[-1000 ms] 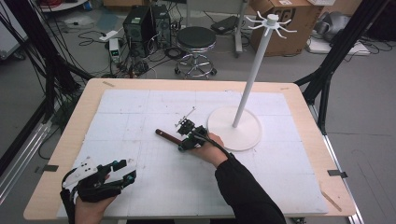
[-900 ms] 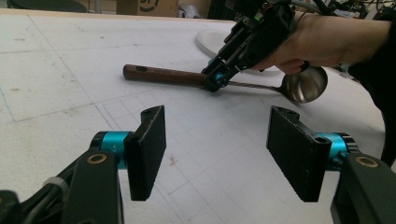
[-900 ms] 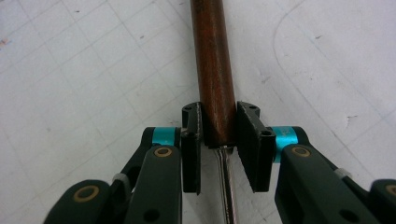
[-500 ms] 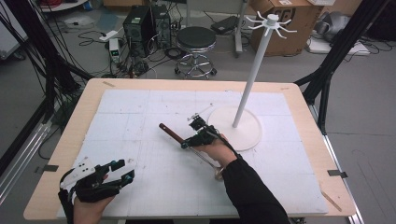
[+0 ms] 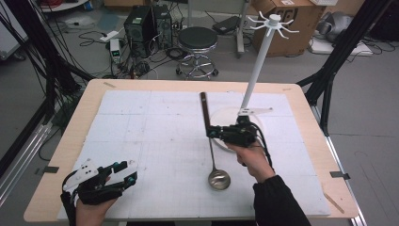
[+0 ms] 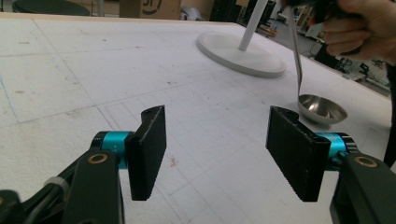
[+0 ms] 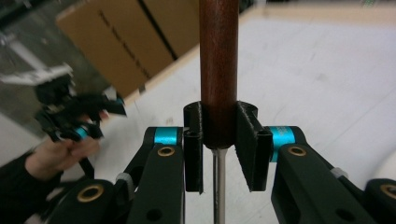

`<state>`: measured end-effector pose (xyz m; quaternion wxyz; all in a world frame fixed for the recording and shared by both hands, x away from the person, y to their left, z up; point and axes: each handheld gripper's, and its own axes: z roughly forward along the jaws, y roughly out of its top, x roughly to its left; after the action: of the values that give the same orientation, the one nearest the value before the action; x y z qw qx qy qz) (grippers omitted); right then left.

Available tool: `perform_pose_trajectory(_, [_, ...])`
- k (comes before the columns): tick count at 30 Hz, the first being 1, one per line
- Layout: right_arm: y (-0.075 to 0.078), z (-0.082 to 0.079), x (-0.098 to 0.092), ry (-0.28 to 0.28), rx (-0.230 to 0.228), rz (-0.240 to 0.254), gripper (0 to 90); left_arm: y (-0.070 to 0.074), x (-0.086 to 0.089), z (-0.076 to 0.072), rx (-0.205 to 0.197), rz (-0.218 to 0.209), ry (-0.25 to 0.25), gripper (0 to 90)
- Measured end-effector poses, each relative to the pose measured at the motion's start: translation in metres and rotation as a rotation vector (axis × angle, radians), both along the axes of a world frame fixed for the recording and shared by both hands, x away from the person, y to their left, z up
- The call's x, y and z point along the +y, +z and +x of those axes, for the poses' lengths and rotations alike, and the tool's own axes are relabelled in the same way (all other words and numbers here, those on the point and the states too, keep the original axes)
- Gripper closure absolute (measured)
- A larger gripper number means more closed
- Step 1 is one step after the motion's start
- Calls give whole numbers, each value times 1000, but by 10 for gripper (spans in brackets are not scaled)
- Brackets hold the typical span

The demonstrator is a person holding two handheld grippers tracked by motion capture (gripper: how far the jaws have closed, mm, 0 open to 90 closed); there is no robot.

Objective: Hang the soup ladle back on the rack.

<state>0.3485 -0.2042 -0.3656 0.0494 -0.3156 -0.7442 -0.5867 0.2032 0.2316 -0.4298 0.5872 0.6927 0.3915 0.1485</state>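
The right gripper (image 5: 212, 133) has its fingers clamped on the ladle (image 5: 214, 155) at its wooden handle, bowl hanging just above the surface (image 5: 141, 122), perhaps touching. Hanging it on the stand (image 5: 258, 66) probably remains. The left gripper (image 5: 128, 175) idles, fingers wide.

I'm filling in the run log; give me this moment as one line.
right gripper: shut on ladle handle, bowl hanging down | left gripper: open, empty | stand: upright on table
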Motion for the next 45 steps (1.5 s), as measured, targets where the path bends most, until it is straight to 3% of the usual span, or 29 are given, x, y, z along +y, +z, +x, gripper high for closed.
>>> perform_pose_trajectory(1, [8,-8,-17,-48,-47,40,743,0,-1,0,3,0,0,386])
perform_pose_trajectory(5, [15,-14,-37,-99,-79,82,743,0,-1,0,0,3,-2,387])
perform_pose_trajectory(11, [25,-21,-53,-132,-111,125,743,-1,0,1,4,4,2,387])
perform_pose_trajectory(13, [40,-24,-66,-160,-143,150,743,-2,0,1,4,4,3,387])
perform_pose_trajectory(15, [44,-25,-69,-164,-148,149,742,-2,0,1,6,4,2,387])
perform_pose_trajectory(16, [57,-25,-77,-194,-171,149,742,-2,-1,1,5,5,1,387])
perform_pose_trajectory(24, [112,-23,-98,-229,-230,124,742,-2,-2,1,5,8,-2,387])
perform_pose_trajectory(30, [140,-24,-96,-234,-271,107,741,-3,-1,1,9,9,3,387])
perform_pose_trajectory(37, [156,-23,-82,-230,-287,79,741,-2,-1,0,5,4,2,387])
perform_pose_trajectory(45, [154,-23,-112,-295,-273,109,741,-2,1,0,6,4,5,387])
